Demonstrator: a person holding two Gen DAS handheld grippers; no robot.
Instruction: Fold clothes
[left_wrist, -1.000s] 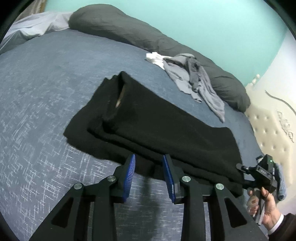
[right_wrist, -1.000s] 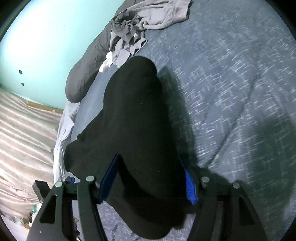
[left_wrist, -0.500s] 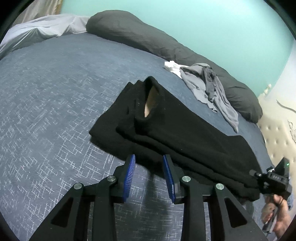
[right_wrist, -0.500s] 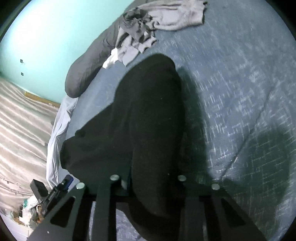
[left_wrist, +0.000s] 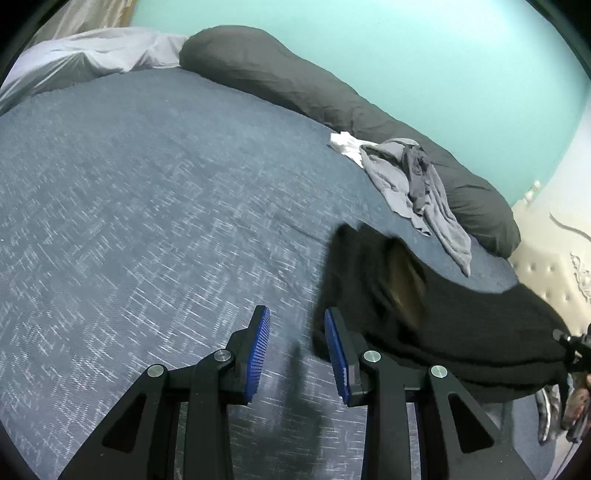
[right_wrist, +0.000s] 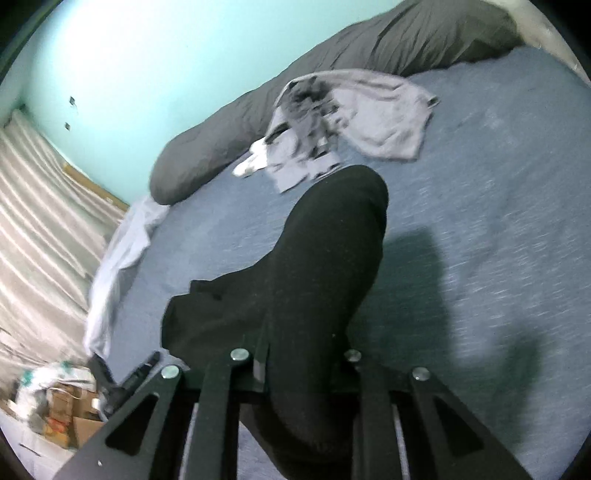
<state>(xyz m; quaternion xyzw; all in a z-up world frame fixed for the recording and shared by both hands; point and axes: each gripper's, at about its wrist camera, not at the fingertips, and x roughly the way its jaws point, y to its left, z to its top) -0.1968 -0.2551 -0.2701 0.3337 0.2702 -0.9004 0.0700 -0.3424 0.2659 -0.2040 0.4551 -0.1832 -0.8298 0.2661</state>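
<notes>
Holding one black garment (right_wrist: 314, 258) — thick knit, soft, limp, probably weighty for its bulk. Location: blue bedspread (left_wrist: 147, 221), folded lengthwise, near end lifted. My right gripper (right_wrist: 299, 365) is closing its jaws, pinching that end. My left gripper (left_wrist: 297, 350) hangs partly spread, empty, just beside the cloth. Recommended hold: gathered layers at the end — a single edge would sag.

A bed (left_wrist: 155, 192) with a blue-grey woven cover fills most of the room. A long dark grey bolster (left_wrist: 332, 96) lies along its far edge against a turquoise wall (left_wrist: 424, 48). A cream tufted headboard (left_wrist: 546, 258) stands at one end. Striped bedding (right_wrist: 40, 206) and cardboard boxes (right_wrist: 74, 410) sit beside the bed.
</notes>
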